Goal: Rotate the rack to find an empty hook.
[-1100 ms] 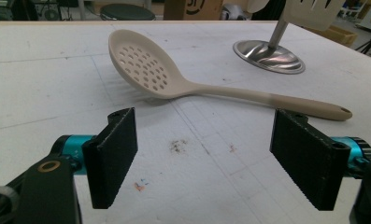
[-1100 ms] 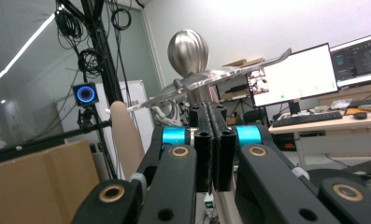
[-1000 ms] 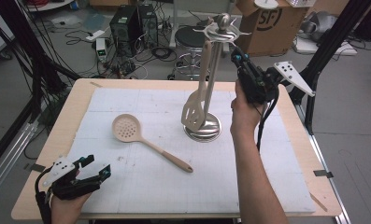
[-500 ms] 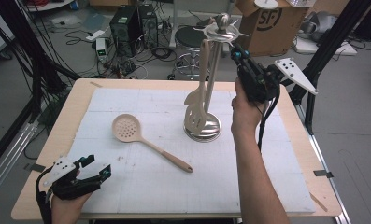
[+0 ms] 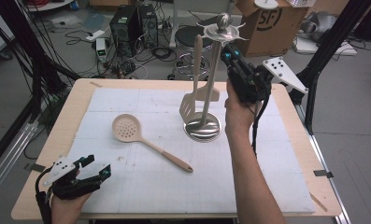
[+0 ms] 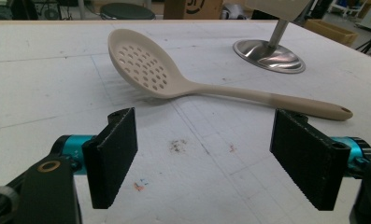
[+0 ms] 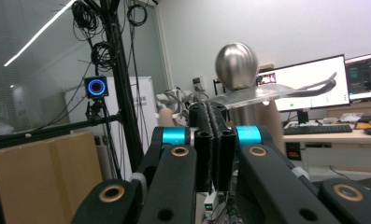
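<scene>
Swung since a second ago: the slotted spatula (image 5: 196, 88) on the utensil stand (image 5: 207, 84) hung slanted then and now hangs close to upright beside the stand's pole; your right hand-held gripper (image 5: 231, 52) has stayed near the stand's top.

Item 1, utensil stand: steel, round base (image 6: 269, 55) on the white mat, toward the far right part of the surface (image 5: 75, 100), star-shaped hook plate and ball knob (image 7: 236, 66) at the top.

Item 2, slotted spatula: beige, hanging from the hook plate on its left side, blade just above the base.

Item 3, skimmer spoon (image 5: 146, 139): beige, perforated bowl, lying flat near the middle of the mat, bowl toward the far left, handle end toward the near right.

Item 4, your right hand-held gripper (image 7: 214, 121): raised, jaws clenched together with nothing between them, tips just beside the hook plate.

Item 5, your left hand-held gripper (image 5: 95, 167): resting at the near left corner of the surface, jaws spread wide, released, pointing toward the skimmer spoon (image 6: 174, 81), well short of it.
</scene>
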Available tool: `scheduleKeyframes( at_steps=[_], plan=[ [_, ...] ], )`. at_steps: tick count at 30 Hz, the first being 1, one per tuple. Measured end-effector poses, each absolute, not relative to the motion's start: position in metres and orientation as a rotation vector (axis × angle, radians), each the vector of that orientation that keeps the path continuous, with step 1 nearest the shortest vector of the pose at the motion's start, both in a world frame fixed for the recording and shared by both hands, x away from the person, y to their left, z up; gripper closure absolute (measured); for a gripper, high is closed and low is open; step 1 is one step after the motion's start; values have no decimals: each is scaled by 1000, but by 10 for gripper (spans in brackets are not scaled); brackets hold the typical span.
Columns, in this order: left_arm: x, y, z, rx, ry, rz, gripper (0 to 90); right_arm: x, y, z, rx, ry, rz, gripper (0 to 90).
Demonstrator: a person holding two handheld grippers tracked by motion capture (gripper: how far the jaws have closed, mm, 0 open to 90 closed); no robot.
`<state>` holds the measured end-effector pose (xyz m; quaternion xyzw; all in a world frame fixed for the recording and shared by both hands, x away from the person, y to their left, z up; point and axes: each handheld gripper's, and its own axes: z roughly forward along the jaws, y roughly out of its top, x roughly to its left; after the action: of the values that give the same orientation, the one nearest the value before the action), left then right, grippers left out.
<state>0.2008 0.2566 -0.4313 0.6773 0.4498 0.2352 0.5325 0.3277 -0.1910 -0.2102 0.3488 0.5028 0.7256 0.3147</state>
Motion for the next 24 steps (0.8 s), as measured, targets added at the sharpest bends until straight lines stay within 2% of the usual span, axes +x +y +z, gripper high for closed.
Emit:
scheduleKeyframes(
  at_steps=[24],
  plan=[
    [201, 257, -431, 1617, 1072, 562, 238, 333, -179, -209, 909, 1367, 1902, 896]
  ],
)
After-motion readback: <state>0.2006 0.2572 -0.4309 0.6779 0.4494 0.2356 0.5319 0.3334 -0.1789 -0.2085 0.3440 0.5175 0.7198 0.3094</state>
